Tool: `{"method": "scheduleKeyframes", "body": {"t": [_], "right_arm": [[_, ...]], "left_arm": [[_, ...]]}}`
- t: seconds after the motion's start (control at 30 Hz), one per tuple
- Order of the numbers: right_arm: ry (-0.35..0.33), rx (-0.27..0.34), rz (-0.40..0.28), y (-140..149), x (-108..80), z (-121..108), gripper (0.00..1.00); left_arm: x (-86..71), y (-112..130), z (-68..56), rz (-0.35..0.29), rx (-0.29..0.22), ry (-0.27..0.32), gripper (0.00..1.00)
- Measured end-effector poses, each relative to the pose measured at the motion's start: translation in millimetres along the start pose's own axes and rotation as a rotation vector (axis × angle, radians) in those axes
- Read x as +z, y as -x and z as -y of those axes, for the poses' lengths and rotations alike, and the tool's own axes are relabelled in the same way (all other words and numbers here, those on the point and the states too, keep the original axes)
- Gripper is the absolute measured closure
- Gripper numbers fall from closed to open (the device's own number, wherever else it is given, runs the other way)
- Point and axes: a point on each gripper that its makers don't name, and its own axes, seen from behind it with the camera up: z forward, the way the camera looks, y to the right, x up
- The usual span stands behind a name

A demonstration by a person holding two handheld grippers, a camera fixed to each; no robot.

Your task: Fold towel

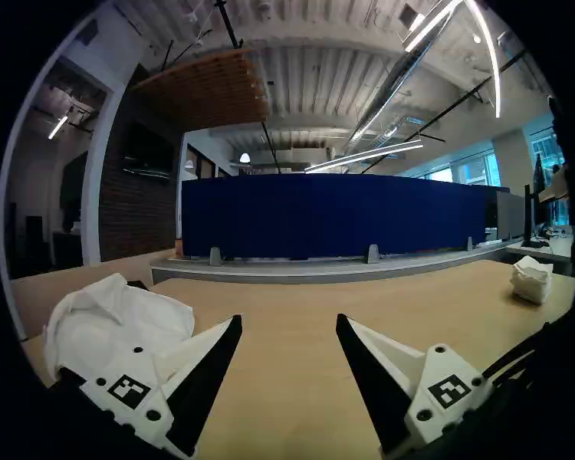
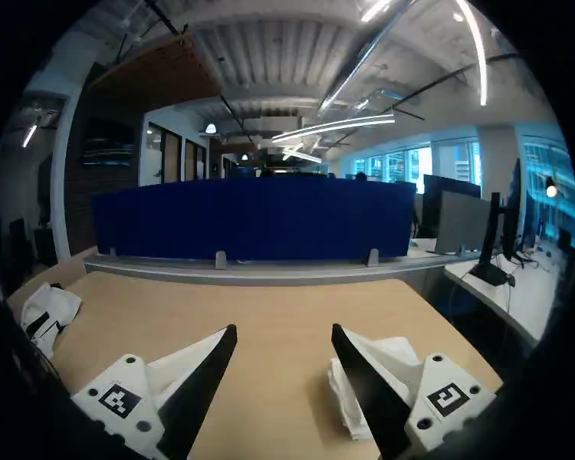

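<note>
In the left gripper view my left gripper (image 1: pixel 287 322) is open above the wooden table (image 1: pixel 303 307), nothing between its fingers. A crumpled white towel (image 1: pixel 111 322) lies just left of its left finger, partly behind it. A small stack of folded white towels (image 1: pixel 531 277) sits far right on the table. In the right gripper view my right gripper (image 2: pixel 284 331) is open and empty. The folded white towel stack (image 2: pixel 364 383) lies beside and partly behind its right finger. The crumpled towel (image 2: pixel 48 310) shows at the table's far left.
A blue partition (image 1: pixel 333 215) on a grey rail closes off the table's far edge. Monitors (image 2: pixel 464 218) stand on a white desk (image 2: pixel 510 295) to the right, across a gap from the table.
</note>
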Motion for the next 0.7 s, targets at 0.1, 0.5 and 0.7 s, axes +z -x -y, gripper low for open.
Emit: {"method": "scheduleKeyframes", "body": {"t": [0.1,0.5,0.7], "right_arm": [[-0.001,0.000,-0.014,-5,-3.2,-3,0.04],[-0.006,-0.013,-0.100,-23,-11.6,-16,0.04],[-0.026,-0.007,-0.142,-13,-5.2,-15,0.02]], "left_arm": [[0.2,0,0.2,0.001,-0.001,0.000,0.09],[-0.2,3,0.4,0.002,0.000,-0.001,0.09],[0.1,3,1.1,0.001,0.000,-0.001,0.09]]}}
